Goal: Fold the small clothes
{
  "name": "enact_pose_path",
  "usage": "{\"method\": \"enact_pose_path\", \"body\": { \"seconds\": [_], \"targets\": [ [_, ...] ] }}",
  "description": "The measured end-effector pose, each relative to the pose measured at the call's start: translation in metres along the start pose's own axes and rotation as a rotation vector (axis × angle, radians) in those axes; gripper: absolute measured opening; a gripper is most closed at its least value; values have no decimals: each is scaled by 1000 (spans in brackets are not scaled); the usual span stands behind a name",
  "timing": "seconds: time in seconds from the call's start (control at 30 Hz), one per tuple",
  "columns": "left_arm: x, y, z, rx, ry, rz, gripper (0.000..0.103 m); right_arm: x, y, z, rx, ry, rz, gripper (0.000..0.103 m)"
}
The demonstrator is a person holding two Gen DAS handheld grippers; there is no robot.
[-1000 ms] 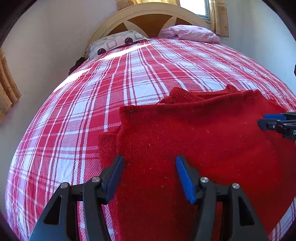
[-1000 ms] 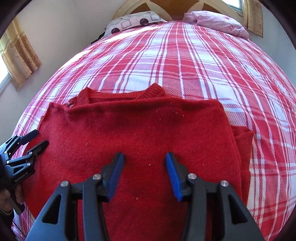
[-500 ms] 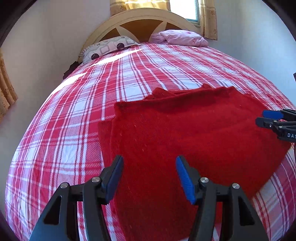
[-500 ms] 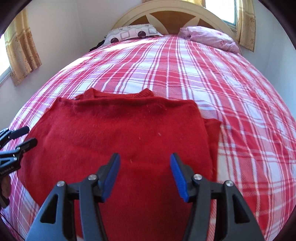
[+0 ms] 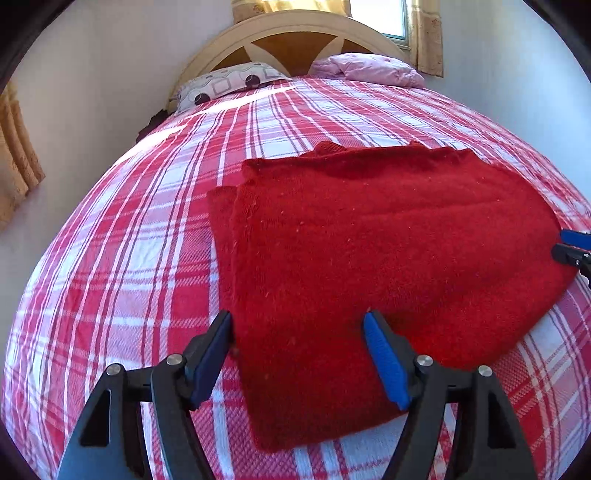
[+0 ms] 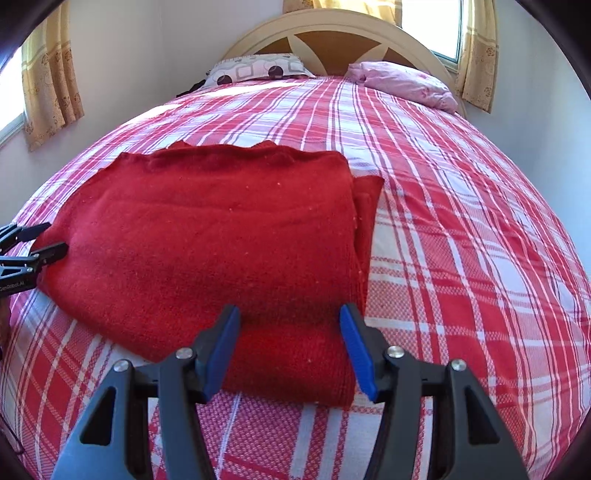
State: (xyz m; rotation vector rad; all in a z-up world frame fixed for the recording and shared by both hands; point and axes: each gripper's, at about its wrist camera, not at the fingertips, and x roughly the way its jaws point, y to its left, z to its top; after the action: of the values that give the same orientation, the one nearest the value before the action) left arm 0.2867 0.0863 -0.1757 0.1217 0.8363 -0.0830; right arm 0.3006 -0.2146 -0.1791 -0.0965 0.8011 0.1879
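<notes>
A red knitted sweater (image 5: 369, 240) (image 6: 221, 240) lies folded flat on the red and white plaid bedcover (image 5: 129, 277) (image 6: 461, 240). A folded-under layer shows along each side edge. My left gripper (image 5: 297, 321) hovers over the sweater's near left corner. Its jaws are opening and hold nothing. My right gripper (image 6: 290, 313) hangs open over the near right corner, its pads clear of the cloth. In each wrist view the other gripper shows at the frame's edge, beside the sweater: the right gripper (image 5: 572, 247) and the left gripper (image 6: 33, 243).
A patterned pillow (image 5: 229, 83) (image 6: 258, 70) and a pink pillow (image 5: 369, 68) (image 6: 406, 86) lie under the arched headboard (image 5: 295, 37) (image 6: 332, 33). Yellow curtains (image 6: 48, 74) hang on the wall to the left. Bare plaid cover surrounds the sweater.
Both grippers have drawn back toward the near edge of the sweater, so its front edge now shows. The jaws of both stand wider than before.
</notes>
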Motion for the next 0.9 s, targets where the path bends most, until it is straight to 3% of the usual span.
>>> {"method": "enact_pose_path", "body": {
  "seconds": [0.13, 0.27, 0.37, 0.43, 0.47, 0.5, 0.57, 0.7, 0.9],
  "targets": [
    [-18, 12, -19, -34, -14, -8, 73, -15, -6, -4, 58, -24, 27, 57],
    [-14, 22, -35, -63, 18, -14, 73, -26, -13, -17, 73, -37, -1, 57],
    [-14, 23, -33, -84, 38, -17, 73, -15, -19, -22, 80, 19, -33, 52],
    [-17, 19, -34, -70, 28, -4, 73, -12, -27, -23, 124, 23, -5, 51],
    [-18, 17, -35, -56, 29, 2, 73, -13, -29, -23, 135, 19, -1, 44],
    [-17, 17, -38, -45, 31, 6, 73, -15, -29, -23, 139, 17, 8, 30],
    [-15, 22, -41, -69, 32, -16, 74, -15, -26, -23, 127, 30, 29, 24],
    [-13, 38, -41, -146, 55, -54, 77, -11, -23, -27, 99, 44, -9, 22],
    [-24, 47, -52, -131, 39, -45, 77, -14, -27, -30, 112, 36, -14, 24]
  ]
}}
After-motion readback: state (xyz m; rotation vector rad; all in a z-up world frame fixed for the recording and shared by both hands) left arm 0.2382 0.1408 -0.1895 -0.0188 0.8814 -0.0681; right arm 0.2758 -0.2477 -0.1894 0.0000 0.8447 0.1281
